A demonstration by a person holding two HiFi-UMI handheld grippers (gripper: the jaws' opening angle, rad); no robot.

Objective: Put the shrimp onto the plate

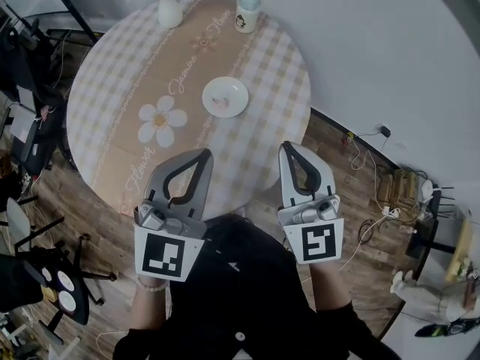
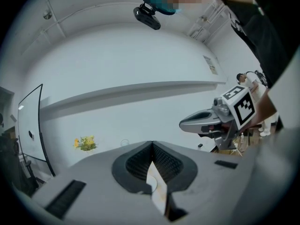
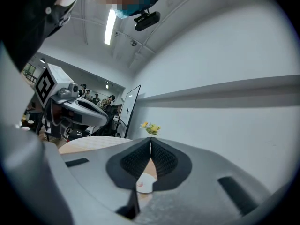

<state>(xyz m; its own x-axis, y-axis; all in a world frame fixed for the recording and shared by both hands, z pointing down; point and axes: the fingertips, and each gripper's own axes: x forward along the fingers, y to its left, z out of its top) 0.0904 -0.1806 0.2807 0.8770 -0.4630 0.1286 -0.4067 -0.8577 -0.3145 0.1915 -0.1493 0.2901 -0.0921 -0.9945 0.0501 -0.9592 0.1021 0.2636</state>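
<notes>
A white plate (image 1: 226,96) sits near the middle of the round checked table (image 1: 120,88). A small pink shrimp (image 1: 219,103) lies on it. Both grippers hang over the table's near edge, close to the person's body and well short of the plate. My left gripper (image 1: 204,154) is shut with nothing between its fingers, as the left gripper view (image 2: 152,143) confirms. My right gripper (image 1: 286,146) is likewise shut and empty (image 3: 150,141). A sliver of the plate (image 3: 145,184) shows through the gap below the right jaws.
A white vase of yellow flowers (image 1: 169,6) and a mug (image 1: 248,11) stand at the table's far edge. Black chairs (image 1: 45,276) stand on the wooden floor to the left. Cables and a power strip (image 1: 375,201) lie by the wall on the right.
</notes>
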